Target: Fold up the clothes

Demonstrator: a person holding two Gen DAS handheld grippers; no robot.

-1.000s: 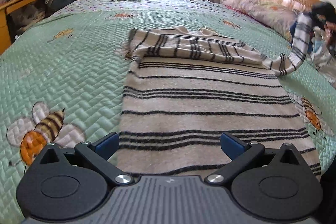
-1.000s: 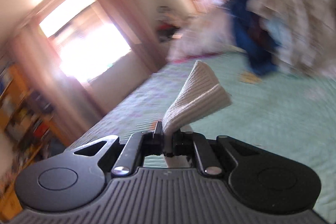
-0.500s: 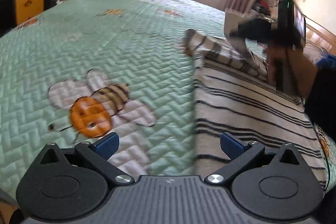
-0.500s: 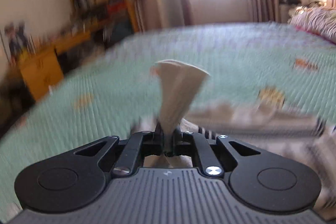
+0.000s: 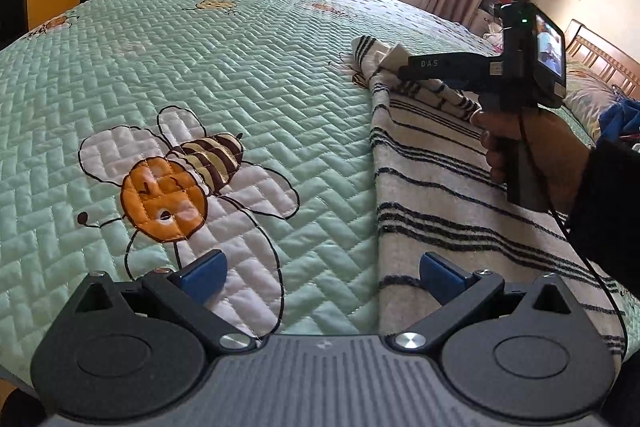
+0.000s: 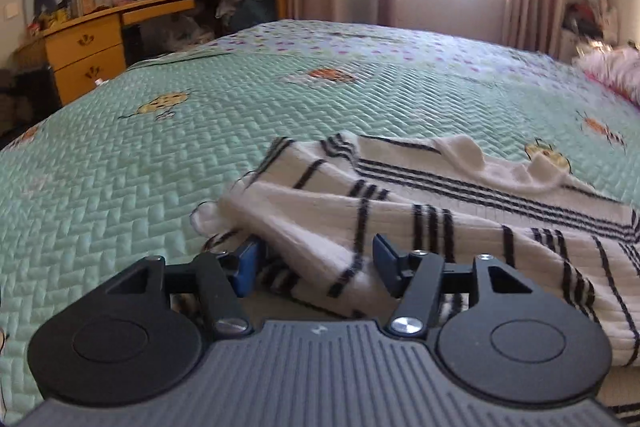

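The soft, limp sweater (image 5: 460, 195) is spread on the bed (image 5: 200, 75), its sleeve (image 6: 320, 227) just released between the right gripper's (image 6: 316, 259) opening fingers; the left gripper (image 5: 320, 271), fingers spread, is best closed on the near hem.

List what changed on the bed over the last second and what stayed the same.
The right tool carried the sleeve from the right across the striped sweater, laid it on the folded top, and its jaws have just been opening; the sleeve lies between them, no longer pinched. The left tool swung left toward the bee on the quilt, open and empty as before. The sweater's body stayed flat.
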